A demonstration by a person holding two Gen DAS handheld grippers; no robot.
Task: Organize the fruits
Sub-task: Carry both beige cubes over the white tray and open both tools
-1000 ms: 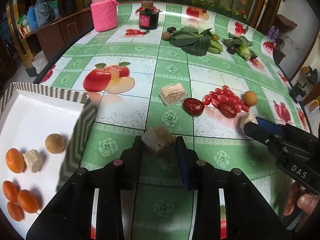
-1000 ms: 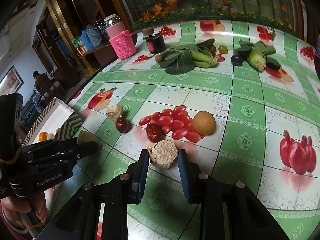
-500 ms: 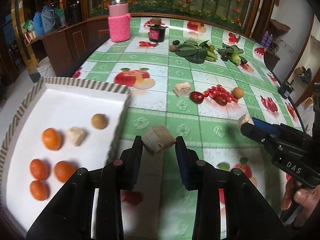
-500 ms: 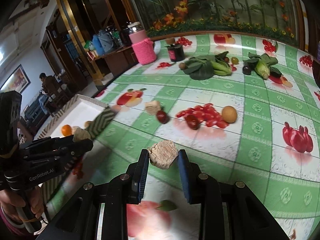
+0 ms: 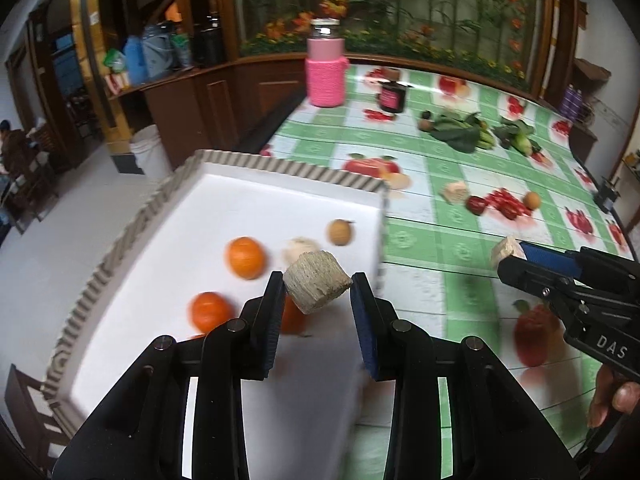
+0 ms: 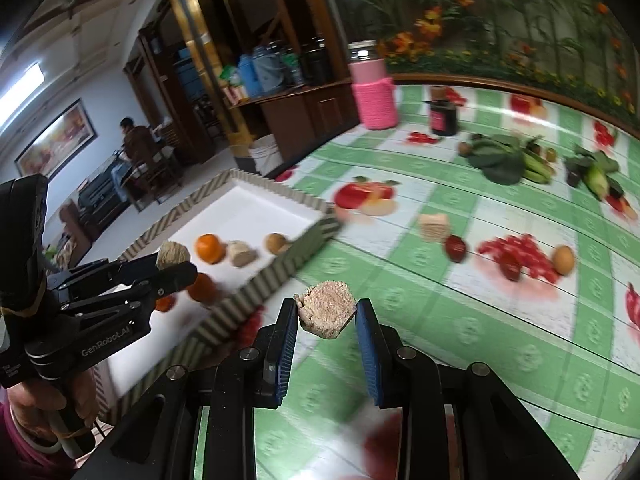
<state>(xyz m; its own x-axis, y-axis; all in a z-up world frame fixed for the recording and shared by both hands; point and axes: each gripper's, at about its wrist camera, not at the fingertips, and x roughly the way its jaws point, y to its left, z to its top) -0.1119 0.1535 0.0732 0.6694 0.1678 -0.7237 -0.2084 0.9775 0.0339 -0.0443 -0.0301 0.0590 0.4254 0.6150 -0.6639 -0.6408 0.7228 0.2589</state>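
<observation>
The left tongs [image 5: 318,294] grip a beige block [image 5: 317,286] between their pads, above the white tray [image 5: 224,200] that sits on the counter [image 5: 440,280]. In the tray lie oranges [image 5: 245,257], a round brown fruit [image 5: 339,232] and another pale piece [image 5: 301,249]. The right tongs [image 6: 326,316] hold a second pale block [image 6: 326,314] above the counter, just beside the tray's striped wall.

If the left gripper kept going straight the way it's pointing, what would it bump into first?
Probably the white tray. The left gripper, shut on a tan cube, points down over it, towards the pale chunk and an orange fruit. Depth is hard to judge here.
</observation>
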